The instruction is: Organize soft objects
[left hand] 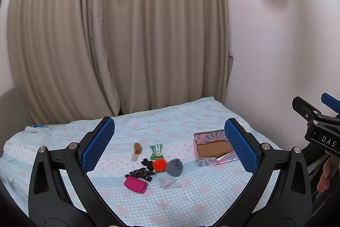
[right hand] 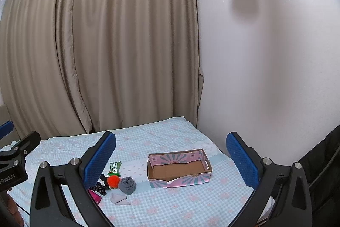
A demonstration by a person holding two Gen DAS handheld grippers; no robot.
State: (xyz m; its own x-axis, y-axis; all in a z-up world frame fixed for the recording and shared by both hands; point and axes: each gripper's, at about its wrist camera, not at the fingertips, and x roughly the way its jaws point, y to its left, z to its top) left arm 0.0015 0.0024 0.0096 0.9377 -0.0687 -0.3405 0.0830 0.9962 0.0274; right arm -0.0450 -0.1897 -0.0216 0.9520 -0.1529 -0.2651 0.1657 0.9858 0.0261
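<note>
Right gripper (right hand: 171, 160): black arms with blue ribbed pads, jaws spread wide, nothing between them.
Box: open pink-and-teal patterned cardboard box (right hand: 180, 181), empty, ahead between the fingers.
Soft items: fuzzy orange pompom (right hand: 113, 181) touching a rolled grey sock (right hand: 127, 185), by the left finger.
Surface: blue checked bedsheet (right hand: 191, 205).

Open bedspread (right hand: 180, 203) lies in front of the cardboard box (right hand: 179, 169), while the wall (right hand: 265, 78) crowds its right and a cluster of small soft items (right hand: 119, 184) its left.
</note>
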